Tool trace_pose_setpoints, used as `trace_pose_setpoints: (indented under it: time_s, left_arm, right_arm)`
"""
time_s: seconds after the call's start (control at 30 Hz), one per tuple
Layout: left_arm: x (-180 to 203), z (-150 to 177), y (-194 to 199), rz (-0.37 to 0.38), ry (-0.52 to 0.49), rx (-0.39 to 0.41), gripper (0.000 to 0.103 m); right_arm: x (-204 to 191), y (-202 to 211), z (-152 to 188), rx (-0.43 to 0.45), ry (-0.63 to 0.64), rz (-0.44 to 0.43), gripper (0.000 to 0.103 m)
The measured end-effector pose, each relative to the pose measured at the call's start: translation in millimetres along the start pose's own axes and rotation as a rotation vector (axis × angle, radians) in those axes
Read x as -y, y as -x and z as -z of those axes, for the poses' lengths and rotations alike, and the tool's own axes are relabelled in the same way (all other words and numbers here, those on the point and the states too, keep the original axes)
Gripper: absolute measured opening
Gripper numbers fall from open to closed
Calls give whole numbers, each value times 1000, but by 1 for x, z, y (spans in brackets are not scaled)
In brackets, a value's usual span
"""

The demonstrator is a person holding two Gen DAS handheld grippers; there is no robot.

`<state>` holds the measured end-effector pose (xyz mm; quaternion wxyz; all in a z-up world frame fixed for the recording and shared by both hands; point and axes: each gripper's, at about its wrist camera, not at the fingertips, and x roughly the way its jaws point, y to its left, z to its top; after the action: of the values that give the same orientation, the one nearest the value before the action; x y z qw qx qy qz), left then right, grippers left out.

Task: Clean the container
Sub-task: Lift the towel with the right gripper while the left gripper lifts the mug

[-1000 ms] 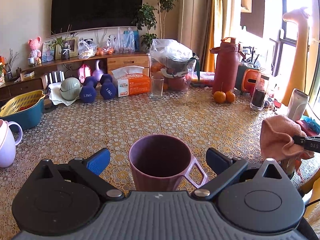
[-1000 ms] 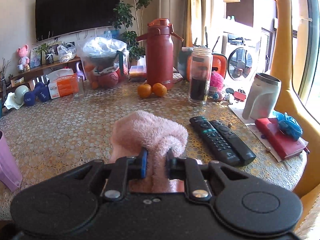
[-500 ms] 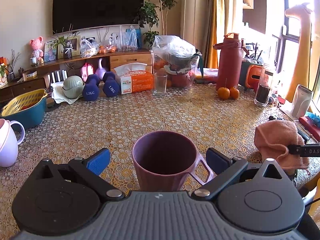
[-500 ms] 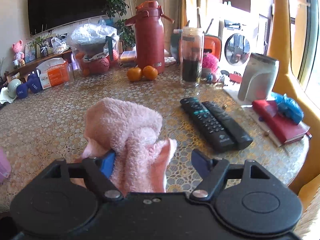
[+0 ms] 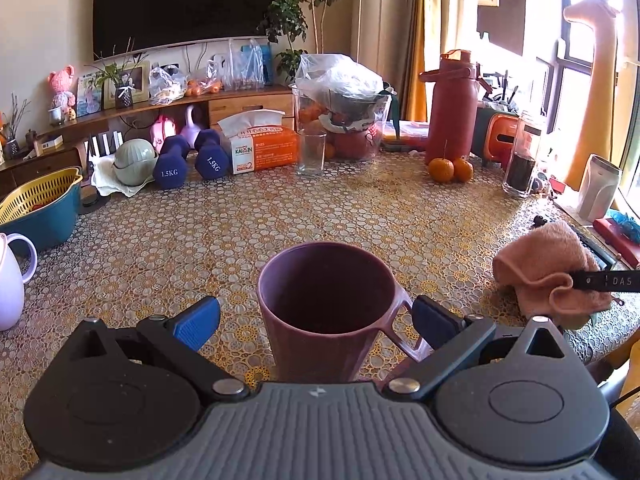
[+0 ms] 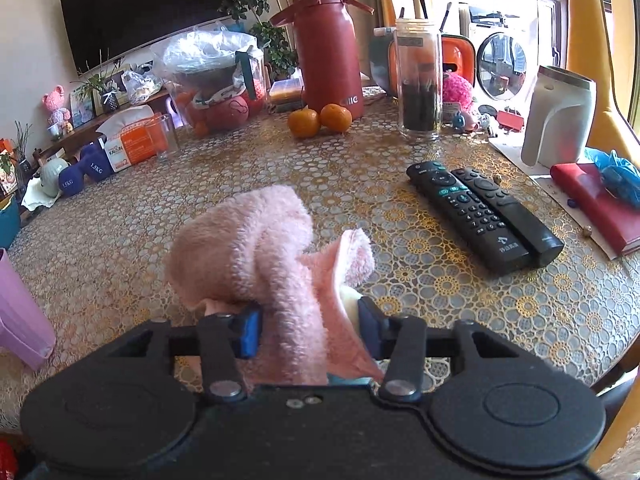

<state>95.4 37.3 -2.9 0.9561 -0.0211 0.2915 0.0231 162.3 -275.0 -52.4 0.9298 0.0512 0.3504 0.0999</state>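
A purple mug (image 5: 326,284) stands upright on the patterned table (image 5: 360,208), empty, with its handle pointing right. My left gripper (image 5: 316,316) is open, one blue pad on each side of the mug and neither touching its wall. A fluffy pink cloth (image 6: 256,248) is bunched up between the pads of my right gripper (image 6: 308,330), which is shut on it low over the table. In the left wrist view the same cloth (image 5: 544,264) sits to the right of the mug. The mug's edge (image 6: 16,320) shows at the far left of the right wrist view.
Two black remotes (image 6: 480,216) lie right of the cloth, with a red notebook (image 6: 596,200) and a white cup (image 6: 560,120) beyond. A red flask (image 5: 452,104), oranges (image 5: 444,170), a glass (image 5: 311,152), a tissue box and dumbbells line the far side. A lilac jug (image 5: 8,280) stands left.
My right gripper opened, letting the cloth slump, then closed on a thicker bunch of it. The left gripper stayed open around the mug and barely moved.
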Motion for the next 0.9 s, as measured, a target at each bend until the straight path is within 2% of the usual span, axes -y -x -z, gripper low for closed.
trace_pose_setpoints:
  time_s: [0.03,0.1,0.2,0.4,0.57,0.67,0.77,0.9]
  left_arm:
    - [0,0,-1,2,-3,-2,103]
    - [1,0,-2,6,-6,-3,103]
    - [2,0,-4,7,-17,-1,103]
    - [2,1,-5,23,-26,3,103]
    - [3,1,-6,52,-51,10,102]
    - [2,0,-9,79,-49,2,101]
    - [1,0,-11,106,-40,-5,96]
    - [0,0,-11,119,-39,2,94]
  right_arm:
    - [-1,3,-3,10,-4,-11,33]
    - [-3,8,-11,29,-14,-37,17]
    - [-17,15,-21,54,-13,-113,14]
    - [-77,21,-34,78,126,-272,14]
    - [-124,7,-36,31,223,-407,14]
    - [-137,-4,-39,-19,206,-484,14]
    - [-145,-9,-38,-59,204,-560,14]
    - [-156,-12,-35,-87,241,-582,14]
